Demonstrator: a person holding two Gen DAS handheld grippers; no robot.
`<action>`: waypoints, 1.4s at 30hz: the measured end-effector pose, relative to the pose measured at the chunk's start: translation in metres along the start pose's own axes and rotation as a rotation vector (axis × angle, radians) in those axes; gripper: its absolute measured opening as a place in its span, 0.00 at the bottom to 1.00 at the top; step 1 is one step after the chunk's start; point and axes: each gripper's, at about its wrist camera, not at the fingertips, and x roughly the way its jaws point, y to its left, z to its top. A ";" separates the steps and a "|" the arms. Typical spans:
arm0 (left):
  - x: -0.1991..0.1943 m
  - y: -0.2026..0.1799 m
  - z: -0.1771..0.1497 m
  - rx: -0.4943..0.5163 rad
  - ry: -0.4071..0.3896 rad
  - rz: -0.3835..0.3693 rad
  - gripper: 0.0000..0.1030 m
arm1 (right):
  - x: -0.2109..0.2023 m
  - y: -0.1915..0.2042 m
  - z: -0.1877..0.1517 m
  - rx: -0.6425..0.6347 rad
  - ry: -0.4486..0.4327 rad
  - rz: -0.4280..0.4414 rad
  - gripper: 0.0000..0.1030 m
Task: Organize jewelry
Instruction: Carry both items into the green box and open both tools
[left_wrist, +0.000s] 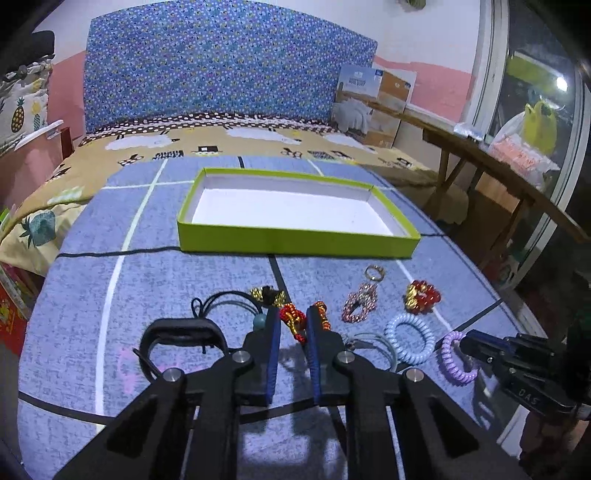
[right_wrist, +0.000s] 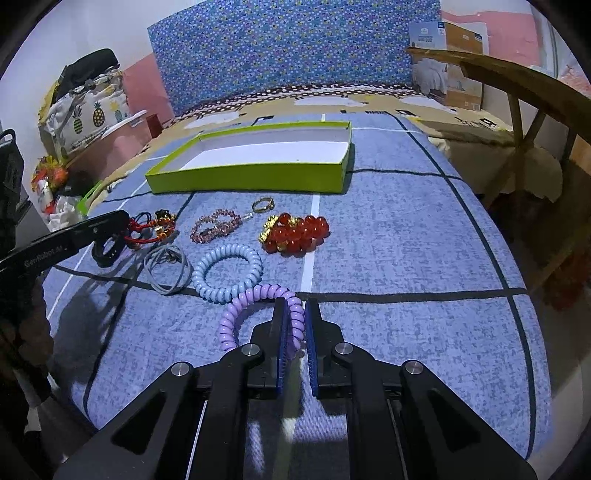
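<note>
A green box (left_wrist: 295, 242) with a white inside stands open and empty on the blue cloth; it also shows in the right wrist view (right_wrist: 251, 179). My left gripper (left_wrist: 292, 314) is closed around a red and gold beaded cord bracelet (left_wrist: 295, 321) lying on the cloth. My right gripper (right_wrist: 295, 306) is closed on the rim of a purple spiral hair tie (right_wrist: 236, 314), which also shows in the left wrist view (left_wrist: 452, 356).
Around them lie a light blue spiral tie (right_wrist: 227, 271), a red bead bracelet (right_wrist: 297, 232), a pink bead bracelet (right_wrist: 216, 225), a gold ring (right_wrist: 263, 204), a grey cord (right_wrist: 166, 267) and a black band (left_wrist: 177, 332). A wooden bench (right_wrist: 517, 85) stands at right.
</note>
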 end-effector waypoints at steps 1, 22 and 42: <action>-0.002 0.001 0.001 -0.003 -0.004 -0.001 0.14 | -0.001 0.000 0.000 0.000 -0.003 0.000 0.09; 0.014 0.027 0.078 0.016 -0.087 0.044 0.14 | 0.021 -0.006 0.106 -0.070 -0.107 -0.001 0.09; 0.106 0.056 0.105 0.003 0.028 0.150 0.14 | 0.135 -0.026 0.164 -0.052 0.066 -0.020 0.09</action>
